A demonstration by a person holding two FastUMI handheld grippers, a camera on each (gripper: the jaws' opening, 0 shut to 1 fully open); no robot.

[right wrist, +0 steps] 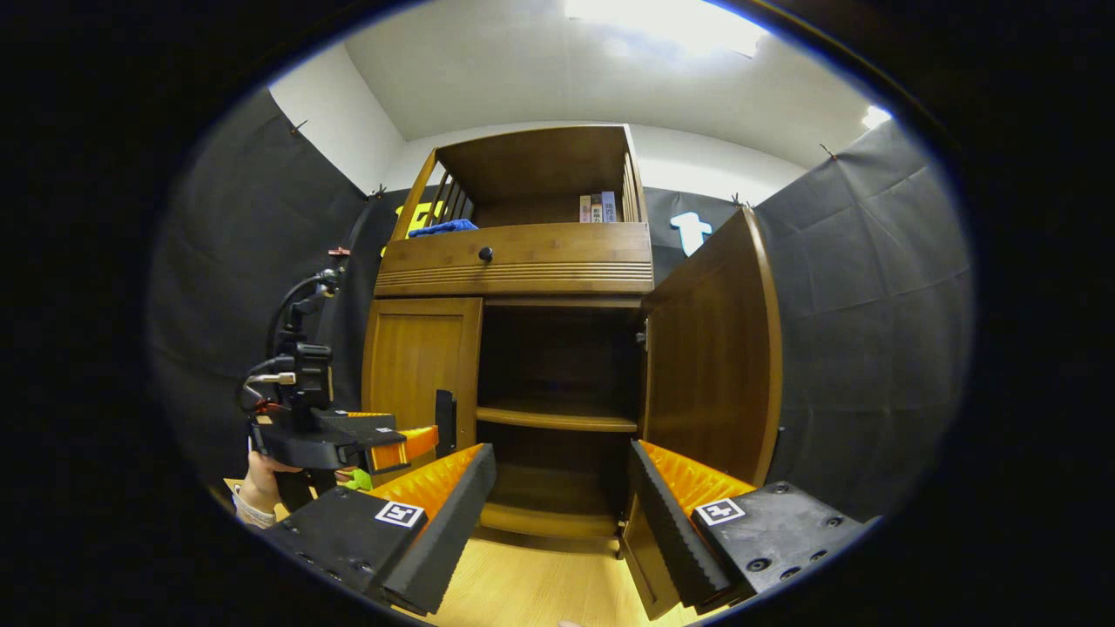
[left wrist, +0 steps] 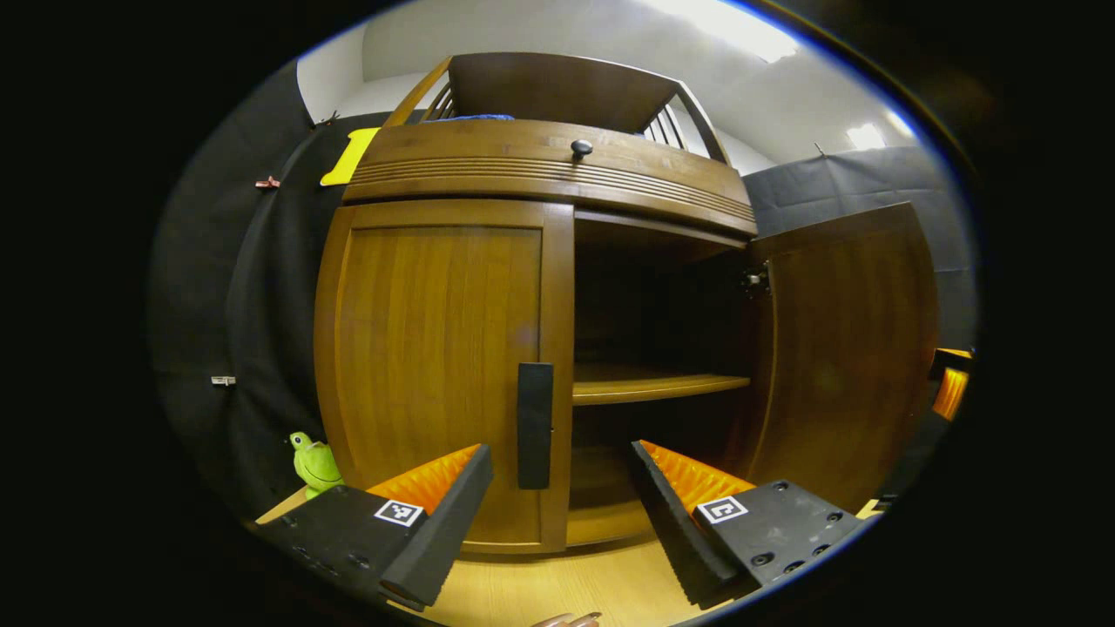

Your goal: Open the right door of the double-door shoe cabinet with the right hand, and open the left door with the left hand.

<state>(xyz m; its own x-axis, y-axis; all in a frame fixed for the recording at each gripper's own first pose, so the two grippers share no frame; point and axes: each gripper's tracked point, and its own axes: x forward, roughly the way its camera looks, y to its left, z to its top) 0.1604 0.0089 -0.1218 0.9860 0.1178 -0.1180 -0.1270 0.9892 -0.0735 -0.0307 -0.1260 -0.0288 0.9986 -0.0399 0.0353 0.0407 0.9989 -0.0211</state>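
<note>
Left tongs (left wrist: 557,522) gaping, handle (left wrist: 535,425) between

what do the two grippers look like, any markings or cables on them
Each gripper, left gripper and right gripper, has two wedge-shaped fingers with ridged inner faces on dark bolted blocks, each bearing a square black-and-white marker. In the right gripper view, cables loop above the left gripper's body.

A recording booth staged as a home corner. Black cloth walls (right wrist: 871,287) pinned up below a white ceiling (right wrist: 557,78) surround a wooden shoe cabinet (right wrist: 523,261) on pale wood flooring (left wrist: 575,583), books (right wrist: 598,207) shelved on top.
</note>
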